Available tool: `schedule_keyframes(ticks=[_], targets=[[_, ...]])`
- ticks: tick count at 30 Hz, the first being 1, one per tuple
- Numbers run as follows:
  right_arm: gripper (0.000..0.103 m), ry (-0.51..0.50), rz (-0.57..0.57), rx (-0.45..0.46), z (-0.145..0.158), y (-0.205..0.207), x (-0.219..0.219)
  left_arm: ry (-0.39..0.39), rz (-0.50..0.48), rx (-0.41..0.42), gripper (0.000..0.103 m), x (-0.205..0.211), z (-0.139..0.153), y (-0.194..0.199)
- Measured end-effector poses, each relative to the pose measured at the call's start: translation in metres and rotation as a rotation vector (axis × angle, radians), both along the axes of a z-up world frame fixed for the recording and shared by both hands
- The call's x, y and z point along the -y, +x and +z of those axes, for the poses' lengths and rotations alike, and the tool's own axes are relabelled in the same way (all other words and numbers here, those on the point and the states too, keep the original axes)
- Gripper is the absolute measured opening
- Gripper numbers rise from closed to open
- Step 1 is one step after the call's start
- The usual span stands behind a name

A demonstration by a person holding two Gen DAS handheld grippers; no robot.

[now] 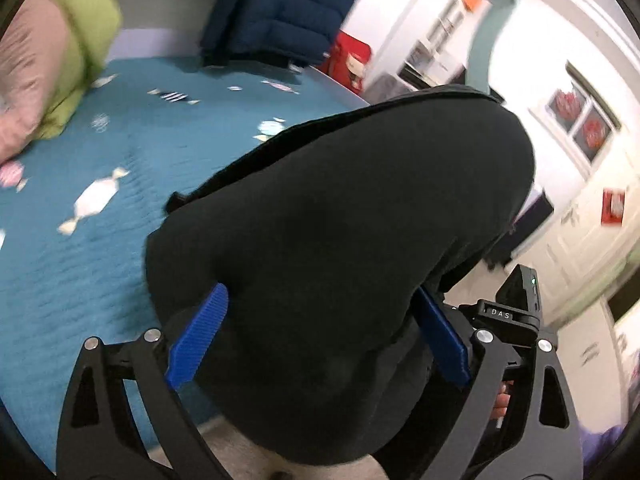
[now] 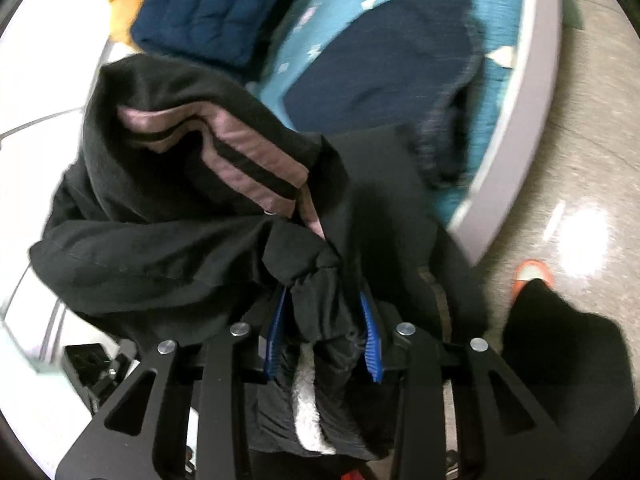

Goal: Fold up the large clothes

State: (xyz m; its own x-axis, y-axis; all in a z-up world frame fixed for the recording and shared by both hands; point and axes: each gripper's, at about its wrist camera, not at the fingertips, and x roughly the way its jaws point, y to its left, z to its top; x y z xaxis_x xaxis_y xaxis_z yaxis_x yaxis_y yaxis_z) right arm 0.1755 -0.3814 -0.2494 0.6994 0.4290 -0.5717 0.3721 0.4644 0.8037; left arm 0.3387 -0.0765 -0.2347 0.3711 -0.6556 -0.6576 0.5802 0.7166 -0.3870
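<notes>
Left wrist view, L to R: green pillow at far left on my teal bedspread, navy puffer jacket at the bed's far edge. My left gripper has its blue pads spread wide w/ the black garment bulging between them; can't tell if it's really clamped. Right wrist view: right gripper pinched on bunched black fabric, pink-striped part up left, a dark navy garment flat on the bed

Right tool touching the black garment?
Touching. Right wrist view: right tool has both blue fingers pinching bunched cloth of the black garment.
</notes>
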Motion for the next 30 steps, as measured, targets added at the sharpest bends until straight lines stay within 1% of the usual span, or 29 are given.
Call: schedule_keyframes(ticks=[1, 2, 3, 4, 6, 7, 8, 10, 12, 14, 15, 16, 18, 19, 20, 21, 22, 23, 24, 25, 26, 27, 28, 29, 30], targets=[[0.032, -0.002, -0.009, -0.018, -0.005, -0.001, 0.004, 0.018, -0.008, 0.0, 0.092, 0.01, -0.002, 0.004], [0.031, -0.017, -0.017, -0.05, -0.012, -0.001, 0.009, 0.052, -0.015, 0.0, 0.092, 0.023, -0.005, 0.01], [0.031, -0.049, -0.022, -0.074, -0.013, 0.0, 0.014, 0.086, -0.023, -0.001, 0.092, 0.033, -0.008, 0.015], [0.031, -0.081, -0.015, -0.093, -0.011, 0.002, 0.019, 0.142, -0.035, 0.014, 0.092, 0.046, -0.012, 0.019], [0.033, -0.141, 0.013, -0.081, 0.007, -0.003, 0.026, 0.224, -0.037, 0.065, 0.092, 0.063, -0.018, 0.018], [0.033, -0.251, 0.032, -0.061, 0.03, -0.006, 0.027, 0.229, -0.026, 0.065, 0.092, 0.067, -0.019, 0.022], [0.033, -0.319, 0.044, -0.04, 0.045, -0.006, 0.026, 0.217, -0.02, 0.052, 0.093, 0.065, -0.022, 0.025], [0.033, -0.448, 0.071, 0.051, 0.091, -0.014, 0.021, 0.173, -0.012, 0.019, 0.093, 0.062, -0.025, 0.033], [0.032, -0.514, 0.12, 0.122, 0.119, -0.011, 0.004, 0.183, -0.012, 0.029, 0.093, 0.065, -0.026, 0.035], [0.027, -0.539, 0.203, 0.182, 0.138, 0.005, -0.015, 0.184, -0.018, 0.035, 0.094, 0.067, -0.027, 0.036], [0.021, -0.539, 0.239, 0.201, 0.142, 0.016, -0.028, 0.185, -0.021, 0.036, 0.094, 0.068, -0.027, 0.036], [0.018, -0.538, 0.282, 0.216, 0.145, 0.032, -0.04, 0.189, -0.023, 0.036, 0.094, 0.069, -0.027, 0.036], [0.018, -0.559, 0.334, 0.222, 0.142, 0.06, -0.063, 0.197, -0.03, 0.036, 0.096, 0.07, -0.026, 0.035], [0.017, -0.563, 0.376, 0.197, 0.136, 0.081, -0.069, 0.197, -0.032, 0.034, 0.097, 0.07, -0.025, 0.034], [0.016, -0.571, 0.39, 0.168, 0.132, 0.091, -0.072, 0.194, -0.035, 0.033, 0.098, 0.07, -0.024, 0.032], [0.012, -0.58, 0.417, 0.117, 0.118, 0.107, -0.074, 0.188, -0.031, 0.036, 0.098, 0.068, -0.023, 0.033], [0.009, -0.564, 0.442, 0.065, 0.102, 0.123, -0.071, 0.179, -0.024, 0.041, 0.098, 0.066, -0.02, 0.033], [0.005, -0.539, 0.444, -0.007, 0.082, 0.135, -0.065, 0.159, -0.022, 0.042, 0.098, 0.063, -0.018, 0.034], [0.003, -0.532, 0.463, -0.054, 0.066, 0.143, -0.06, 0.108, -0.021, 0.028, 0.098, 0.056, -0.014, 0.035], [0.002, -0.523, 0.472, -0.075, 0.057, 0.147, -0.056, 0.058, -0.013, 0.008, 0.098, 0.049, -0.009, 0.035], [0.002, -0.48, 0.461, -0.1, 0.046, 0.151, -0.048, 0.024, 0.008, -0.005, 0.098, 0.043, -0.005, 0.036], [0.002, -0.465, 0.465, -0.115, 0.041, 0.154, -0.044, -0.005, 0.034, -0.012, 0.098, 0.036, 0.0, 0.036], [0.002, -0.472, 0.474, -0.118, 0.04, 0.155, -0.043, -0.02, 0.05, -0.016, 0.098, 0.031, 0.003, 0.038], [0.002, -0.482, 0.485, -0.123, 0.04, 0.157, -0.044, -0.005, 0.073, -0.022, 0.098, 0.03, 0.003, 0.04], [0.002, -0.489, 0.491, -0.128, 0.041, 0.157, -0.046, 0.055, 0.09, -0.032, 0.098, 0.034, -0.001, 0.044]])
